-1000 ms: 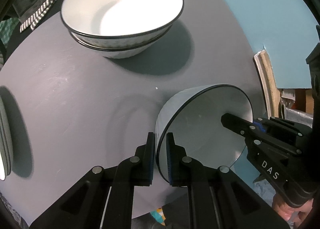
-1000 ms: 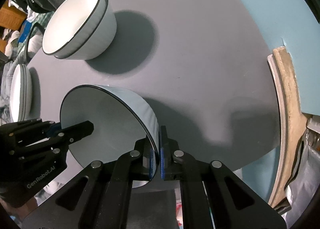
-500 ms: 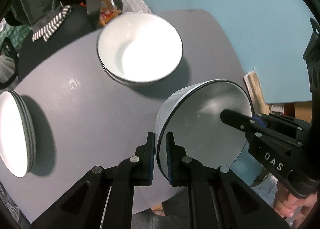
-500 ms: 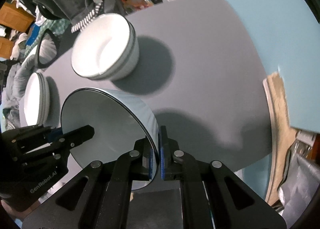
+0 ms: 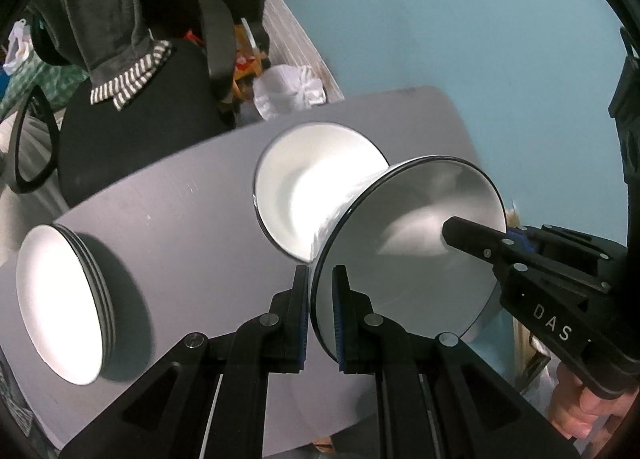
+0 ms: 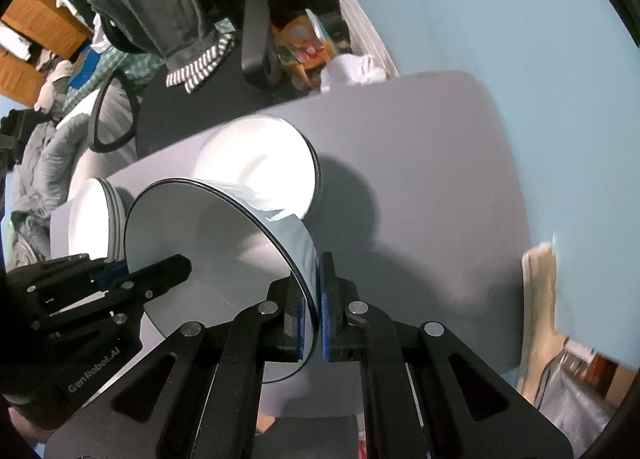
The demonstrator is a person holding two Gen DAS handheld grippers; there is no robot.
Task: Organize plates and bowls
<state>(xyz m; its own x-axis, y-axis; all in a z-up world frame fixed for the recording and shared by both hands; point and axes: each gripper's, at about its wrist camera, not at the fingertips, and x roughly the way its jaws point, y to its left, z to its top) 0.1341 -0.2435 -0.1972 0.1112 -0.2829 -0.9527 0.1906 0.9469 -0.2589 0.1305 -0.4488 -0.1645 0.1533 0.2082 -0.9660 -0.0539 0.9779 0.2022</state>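
Both grippers hold one white bowl with a black rim (image 5: 404, 259), lifted above the grey table (image 5: 192, 219). My left gripper (image 5: 320, 315) is shut on its left rim. My right gripper (image 6: 312, 323) is shut on the opposite rim of the same bowl (image 6: 216, 255); the right gripper (image 5: 540, 271) also shows in the left wrist view. A stack of white bowls (image 5: 304, 187) stands on the table just beyond the held bowl, partly hidden by it; it also shows in the right wrist view (image 6: 264, 163). A stack of white plates (image 5: 60, 307) sits at the table's left.
A black office chair (image 5: 132, 111) with a striped garment stands behind the table. White cloth and clutter (image 5: 288, 87) lie on the floor past the far edge. A light blue wall (image 5: 460, 39) is to the right. The plates also show in the right wrist view (image 6: 88, 223).
Both grippers have raised the held bowl well above the table and carried it toward the bowl stack, which it now overlaps. The grip on both rims is unchanged.
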